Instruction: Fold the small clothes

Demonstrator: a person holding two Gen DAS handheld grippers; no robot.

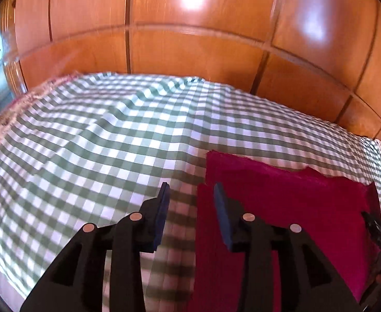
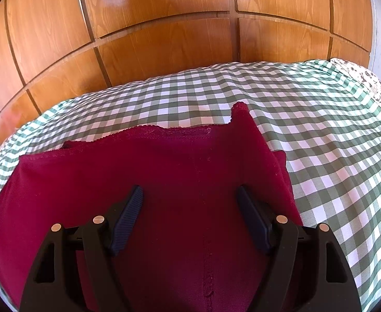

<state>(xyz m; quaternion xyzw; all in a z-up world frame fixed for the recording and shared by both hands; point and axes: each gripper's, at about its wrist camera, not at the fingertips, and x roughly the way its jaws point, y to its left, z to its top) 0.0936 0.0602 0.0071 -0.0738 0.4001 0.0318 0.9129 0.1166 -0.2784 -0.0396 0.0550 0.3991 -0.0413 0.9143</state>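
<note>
A magenta garment (image 2: 177, 166) lies flat on a green-and-white checked cloth (image 2: 320, 143), folded into layers with a scalloped far edge. My right gripper (image 2: 189, 192) is open and empty, hovering over the middle of the garment. In the left wrist view the garment (image 1: 294, 202) lies at the right. My left gripper (image 1: 191, 186) is open and empty above the garment's left edge, one finger over the checked cloth (image 1: 99, 143), the other over the garment. A black part of the right gripper (image 1: 377, 228) shows at the right edge.
A glossy wooden panelled wall (image 2: 164, 39) rises just behind the checked surface. A floral fabric (image 2: 367, 80) shows under the checked cloth at its far right corner, and it also edges the left side in the left wrist view (image 1: 6, 119).
</note>
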